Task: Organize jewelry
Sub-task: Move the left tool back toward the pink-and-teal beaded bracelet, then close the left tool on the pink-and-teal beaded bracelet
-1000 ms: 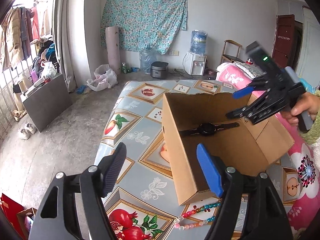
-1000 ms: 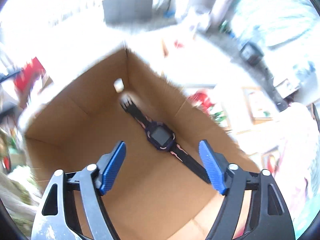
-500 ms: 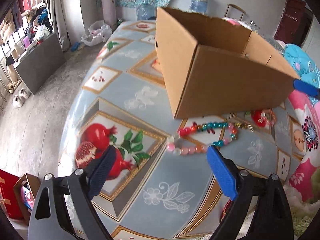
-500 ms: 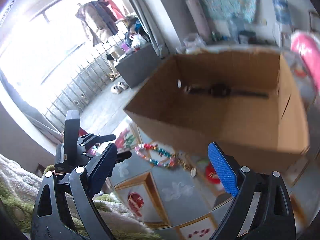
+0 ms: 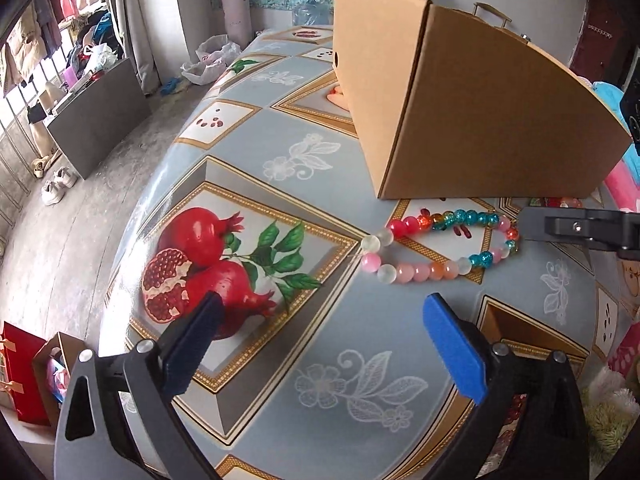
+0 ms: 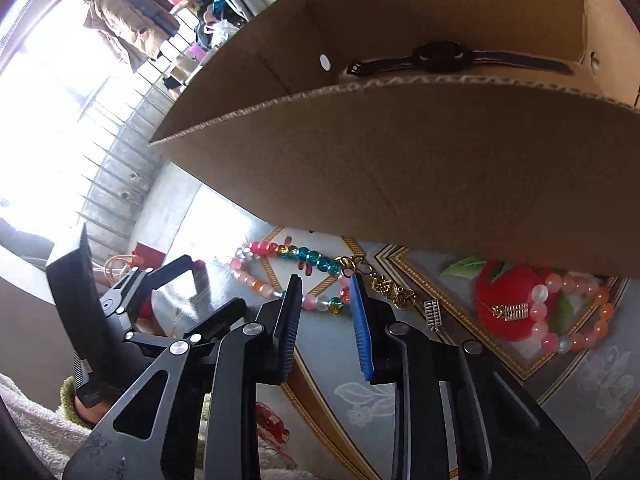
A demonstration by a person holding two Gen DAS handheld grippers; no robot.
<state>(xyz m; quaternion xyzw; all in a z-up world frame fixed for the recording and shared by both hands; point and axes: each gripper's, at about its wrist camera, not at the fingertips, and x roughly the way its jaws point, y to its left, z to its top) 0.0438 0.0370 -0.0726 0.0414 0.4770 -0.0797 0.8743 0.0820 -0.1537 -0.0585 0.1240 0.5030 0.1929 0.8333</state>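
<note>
A bead bracelet [image 5: 436, 244] of pink, clear, red and teal beads lies on the patterned tablecloth [image 5: 280, 152] in front of a cardboard box [image 5: 480, 120]. My left gripper [image 5: 320, 308] hovers just short of it, wide open and empty, its jaws still opening. In the right wrist view my right gripper [image 6: 325, 284] is low over the end of the same bracelet [image 6: 280, 264]. Its jaws are closing, with beads between the tips and the pads not pressing. A black watch [image 6: 440, 56] lies inside the box [image 6: 400, 160].
A second pink and orange bracelet [image 6: 576, 312] and small gold charms [image 6: 394, 292] lie right of my right gripper, by the box wall. My left gripper [image 6: 132, 276] shows at the left of that view. The table's edge drops to the floor on the left.
My left gripper sank toward the table and opened wider. My right gripper left the box, where the watch stays, came down to the bead bracelet, and its jaws narrowed.
</note>
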